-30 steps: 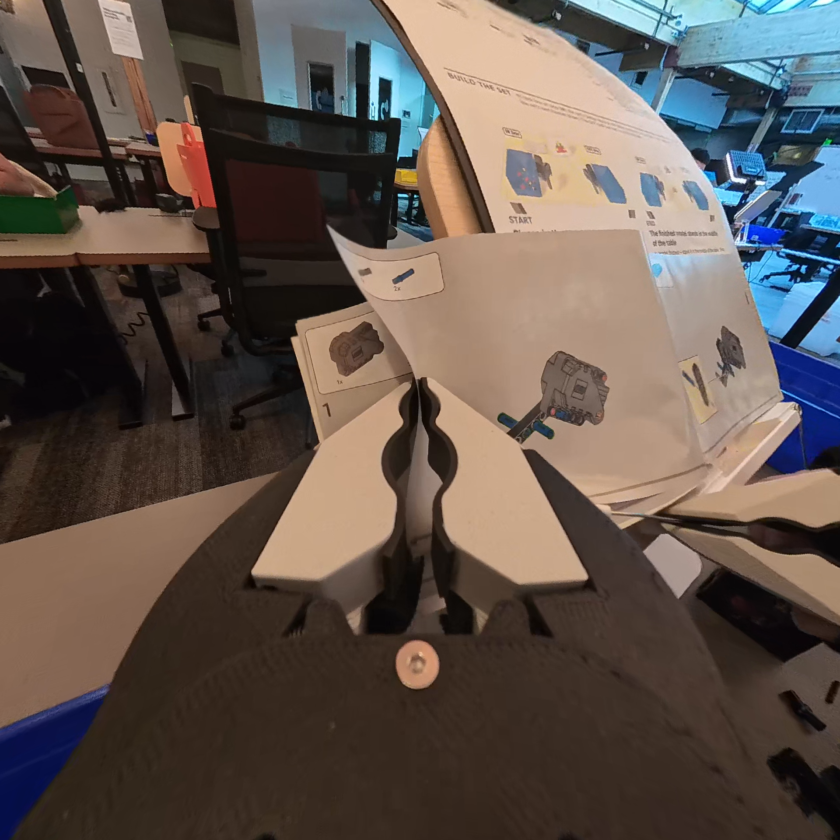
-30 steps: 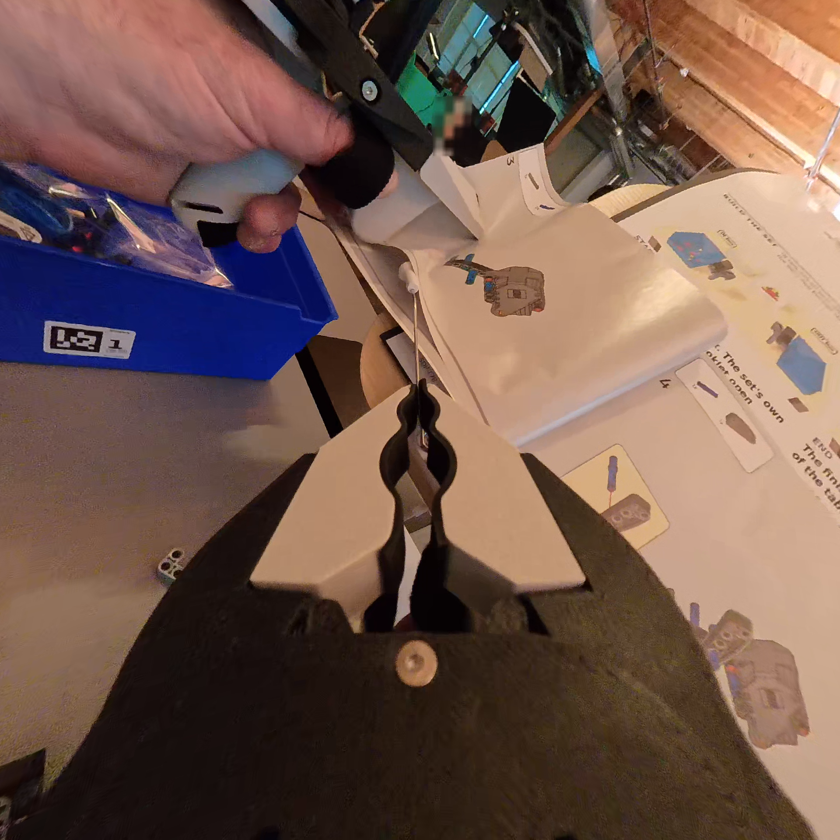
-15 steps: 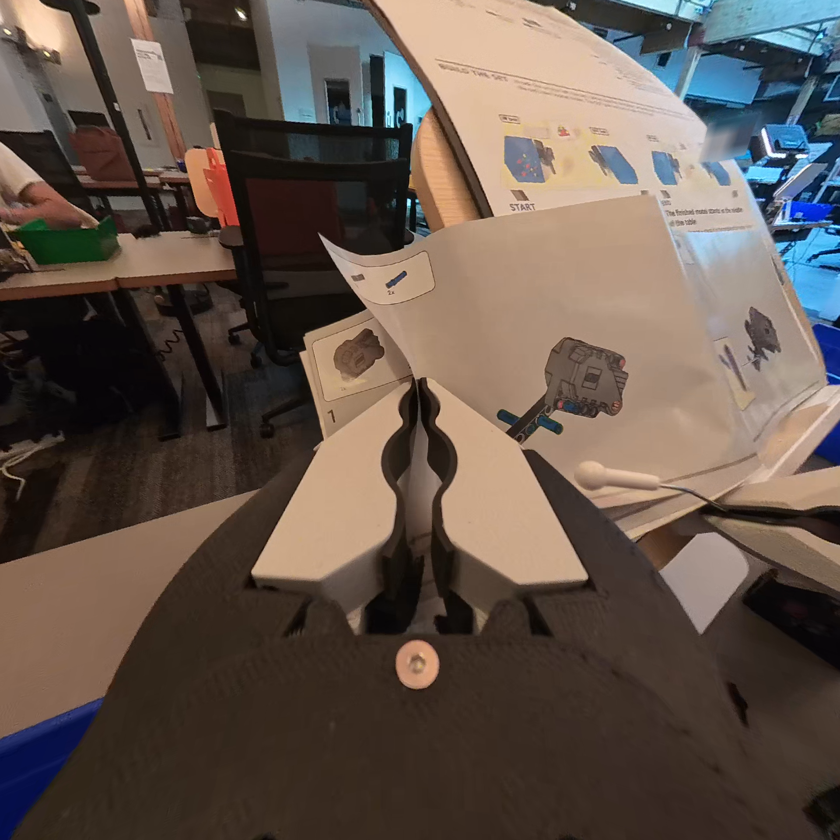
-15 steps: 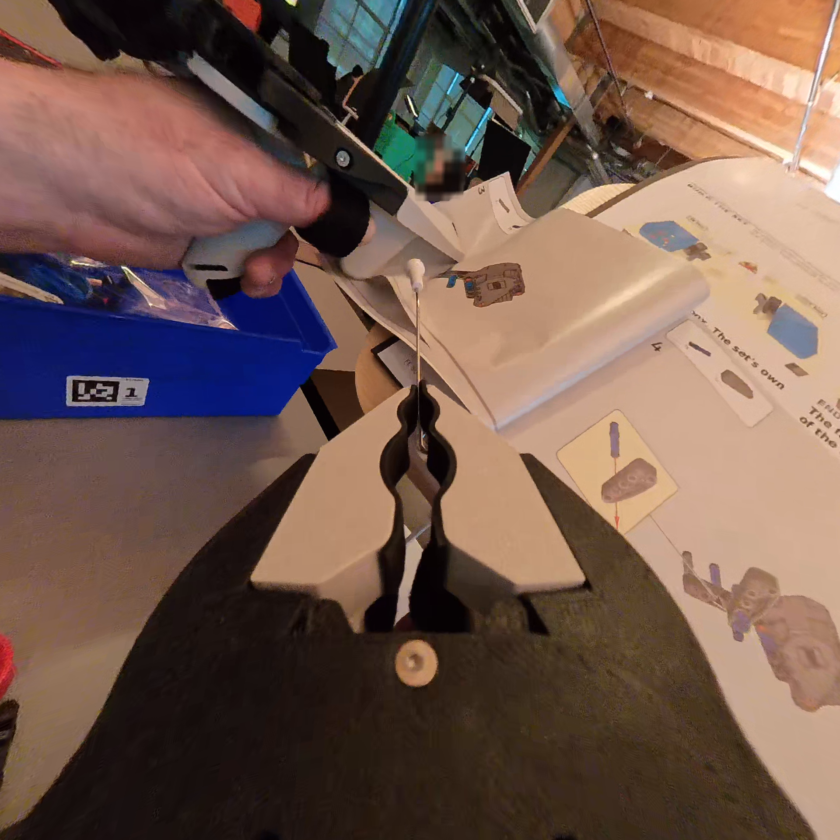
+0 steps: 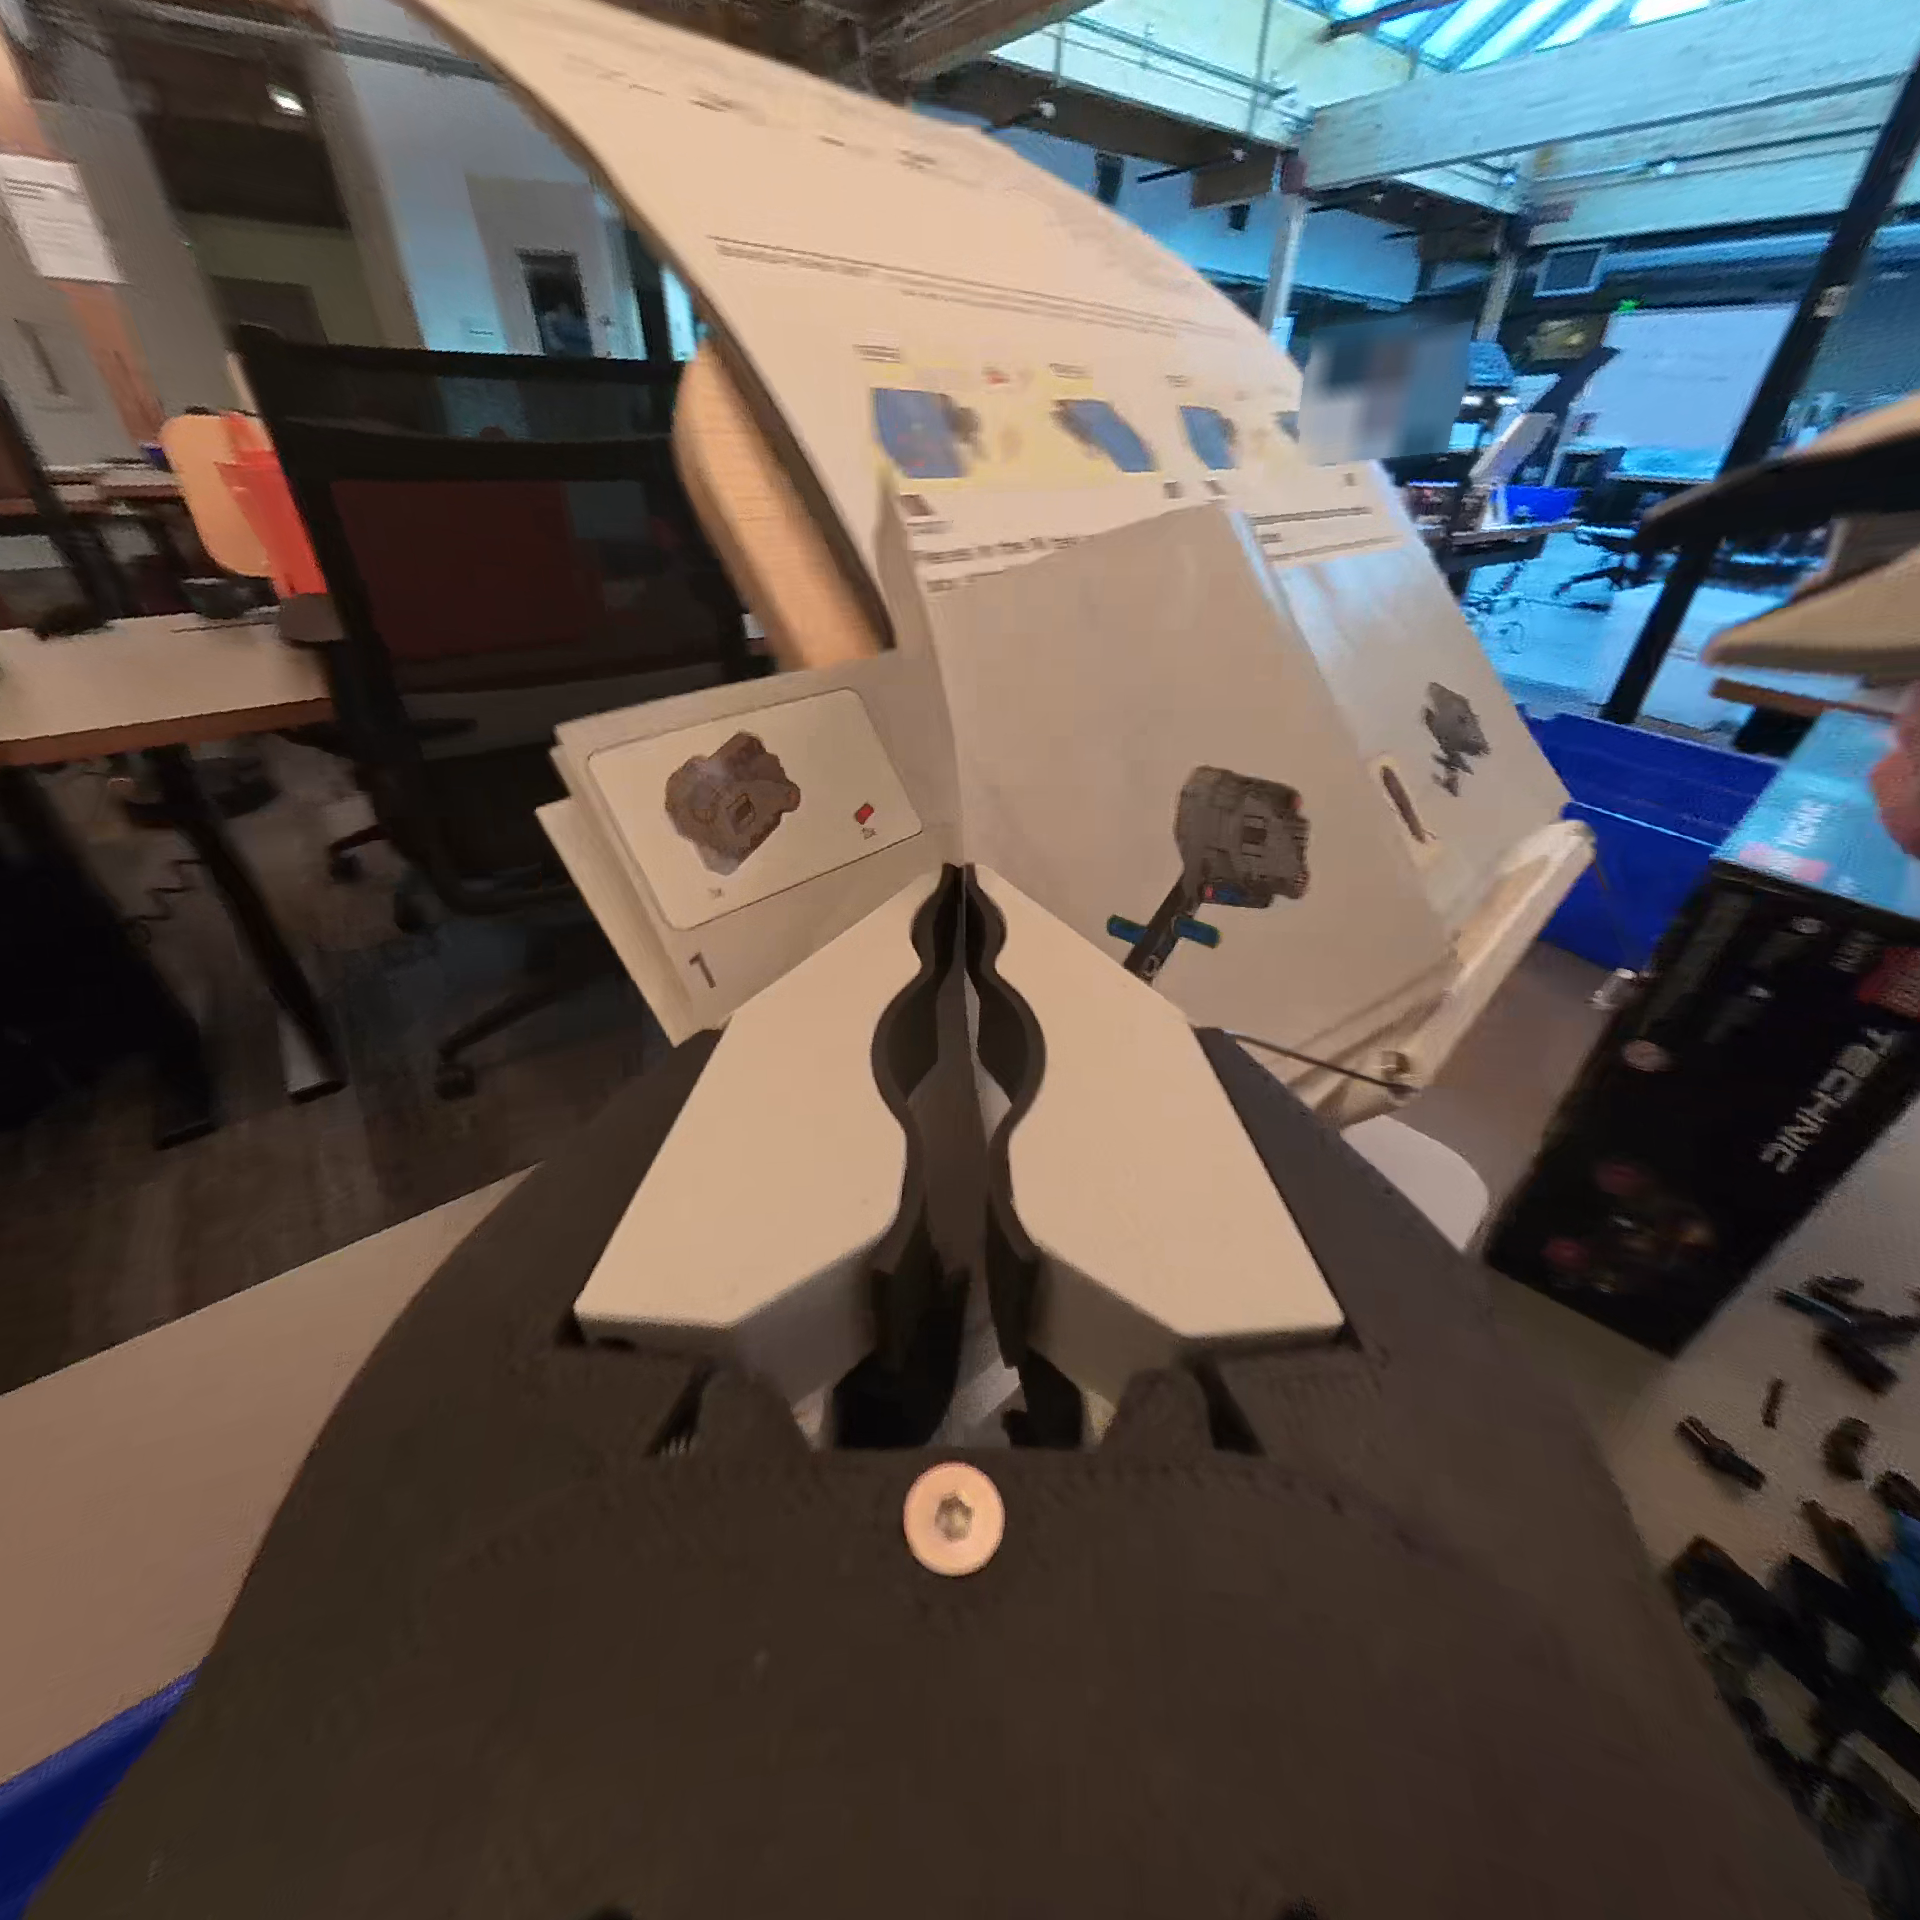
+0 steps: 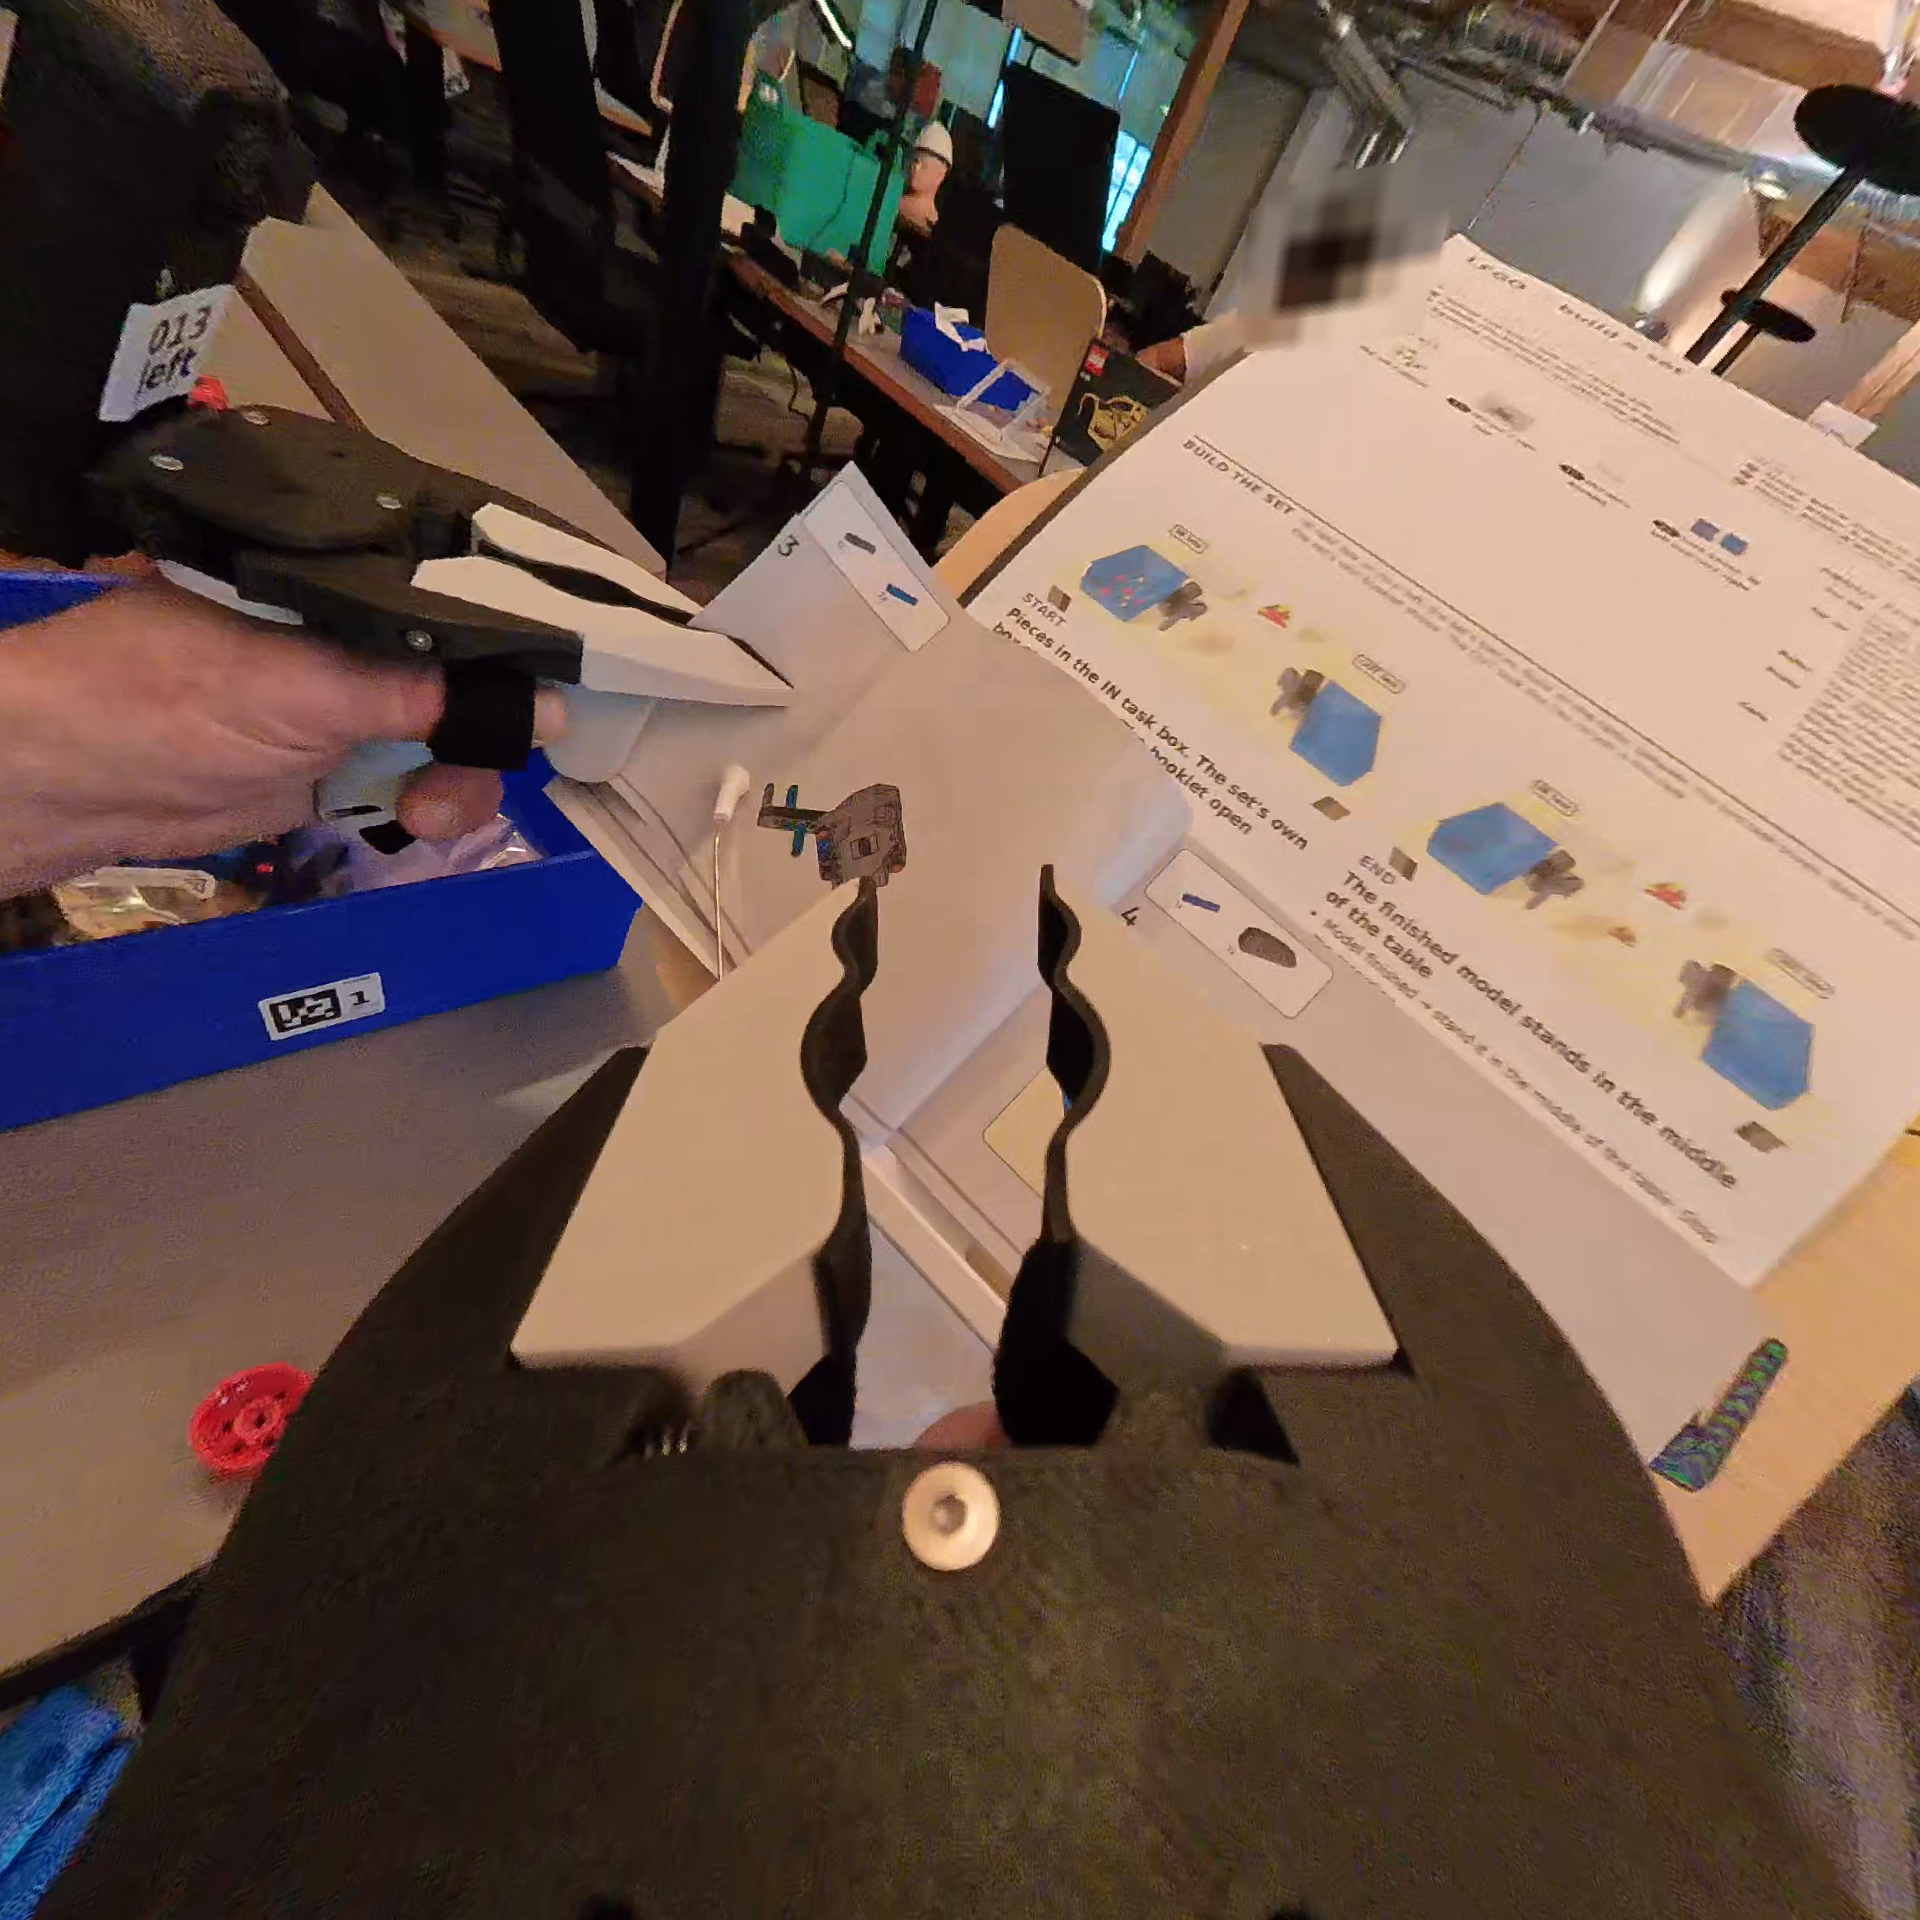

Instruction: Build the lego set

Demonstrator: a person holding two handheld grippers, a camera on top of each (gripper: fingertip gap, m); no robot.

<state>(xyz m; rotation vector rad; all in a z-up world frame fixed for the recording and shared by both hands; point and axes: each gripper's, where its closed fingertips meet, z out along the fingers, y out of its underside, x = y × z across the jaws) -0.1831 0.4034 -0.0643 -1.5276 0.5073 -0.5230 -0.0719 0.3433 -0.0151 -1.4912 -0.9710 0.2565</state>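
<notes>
The lego instruction booklet (image 6: 966, 748) lies open on a stand. My left gripper (image 5: 961, 883) is shut on one of its pages (image 5: 1174, 727) and holds that page upright; a hand holds this gripper in the right wrist view (image 6: 764, 681). My right gripper (image 6: 956, 891) is open and empty, just in front of the booklet's lower edge. A thin wire rod with a white tip (image 6: 730, 795) stands free against the booklet, left of my right gripper. A red wheel piece (image 6: 249, 1418) lies on the grey table.
A large printed task sheet (image 6: 1507, 675) leans behind the booklet. A blue bin (image 6: 312, 997) with bagged pieces sits at the left. A black lego box (image 5: 1725, 1091) and several loose black pieces (image 5: 1829, 1455) are at the right. An office chair (image 5: 468, 623) stands beyond the table. One gripper's finger ends stand about 15 cm off the other's. The red wheel piece (image 6: 249, 1418) is about equally far from each gripper, around 30 cm.
My right gripper has opened, let go of the wire rod and drawn back a little. My left gripper has swung the held page more upright.
</notes>
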